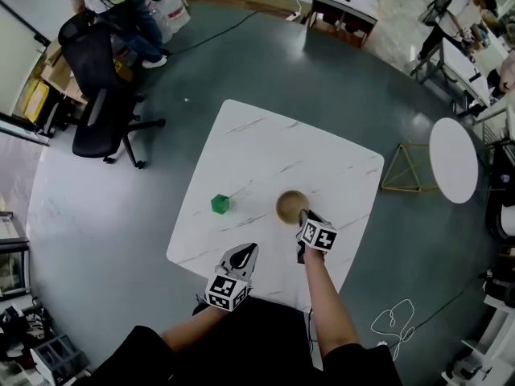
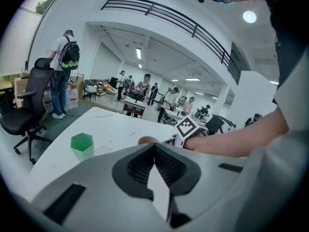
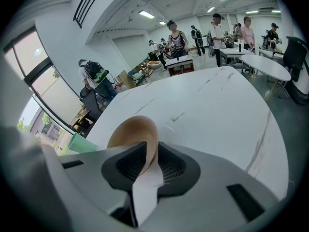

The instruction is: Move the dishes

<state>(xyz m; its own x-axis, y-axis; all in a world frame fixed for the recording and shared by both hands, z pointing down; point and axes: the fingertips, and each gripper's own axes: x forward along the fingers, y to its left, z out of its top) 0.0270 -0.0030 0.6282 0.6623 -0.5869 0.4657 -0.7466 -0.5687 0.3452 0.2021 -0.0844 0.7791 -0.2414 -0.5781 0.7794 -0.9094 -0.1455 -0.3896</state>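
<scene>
A brown wooden bowl (image 1: 290,205) rests on the white marble table (image 1: 265,151), right of centre. My right gripper (image 1: 303,217) is shut on the bowl's near rim. In the right gripper view the bowl's (image 3: 131,131) edge is pinched between the jaws. A green hexagonal cup (image 1: 220,204) stands to the bowl's left; the left gripper view also has this cup (image 2: 82,145). My left gripper (image 1: 245,253) hovers over the table's near edge, shut with nothing in it. From the left gripper view the bowl (image 2: 147,140) lies ahead, beside my right hand.
A black office chair (image 1: 100,95) stands off the table's far left corner. A round white side table (image 1: 453,159) and a gold wire frame (image 1: 405,170) are to the right. People stand at desks in the distance.
</scene>
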